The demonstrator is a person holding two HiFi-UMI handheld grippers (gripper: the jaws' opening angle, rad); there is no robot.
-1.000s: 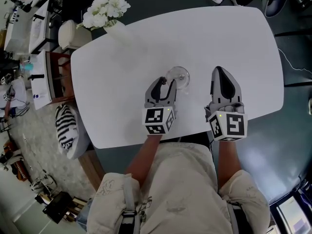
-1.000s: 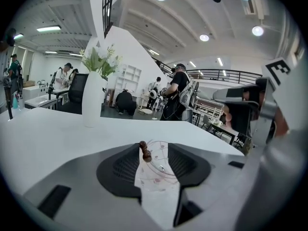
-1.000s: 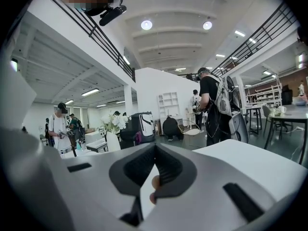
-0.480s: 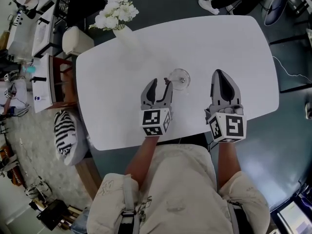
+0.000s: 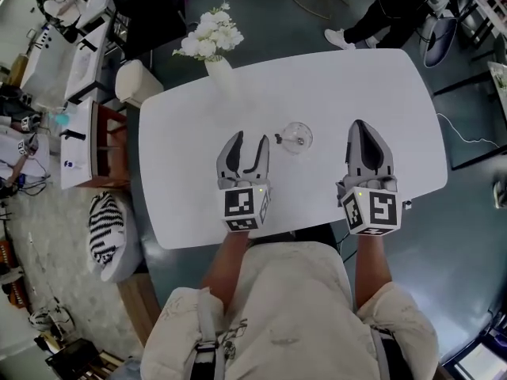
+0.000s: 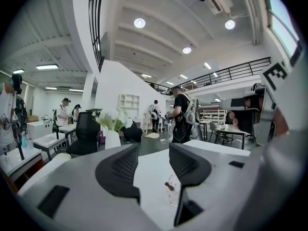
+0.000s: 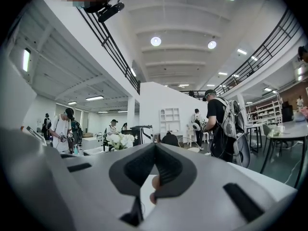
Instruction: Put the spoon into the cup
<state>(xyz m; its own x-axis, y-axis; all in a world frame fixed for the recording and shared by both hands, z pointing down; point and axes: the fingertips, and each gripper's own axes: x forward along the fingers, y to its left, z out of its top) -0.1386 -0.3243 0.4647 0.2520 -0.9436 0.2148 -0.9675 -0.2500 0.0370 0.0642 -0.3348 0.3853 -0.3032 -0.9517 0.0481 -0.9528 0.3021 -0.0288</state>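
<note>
A clear glass cup [image 5: 298, 136] stands near the middle of the white table [image 5: 380, 85]. The spoon [image 5: 280, 139] rests in it, its dark handle end leaning out to the left. My left gripper [image 5: 249, 139] is open and empty, held just left of the cup and apart from it. In the left gripper view the cup [image 6: 175, 192] and the spoon's handle end [image 6: 169, 185] show low between the spread jaws, beside the right one. My right gripper [image 5: 363, 125] hangs to the right of the cup, shut, with its tips meeting [image 7: 155, 146] and nothing seen held.
A white vase of white flowers [image 5: 212, 39] stands at the table's far left edge. A chair [image 5: 135, 82] and a striped cushion [image 5: 103, 224] sit left of the table. People stand in the room beyond [image 6: 182, 113].
The left gripper has let go by the spoon handle, opened wider and drawn back left, away from the cup. Both grippers have risen; the right one stays shut.
</note>
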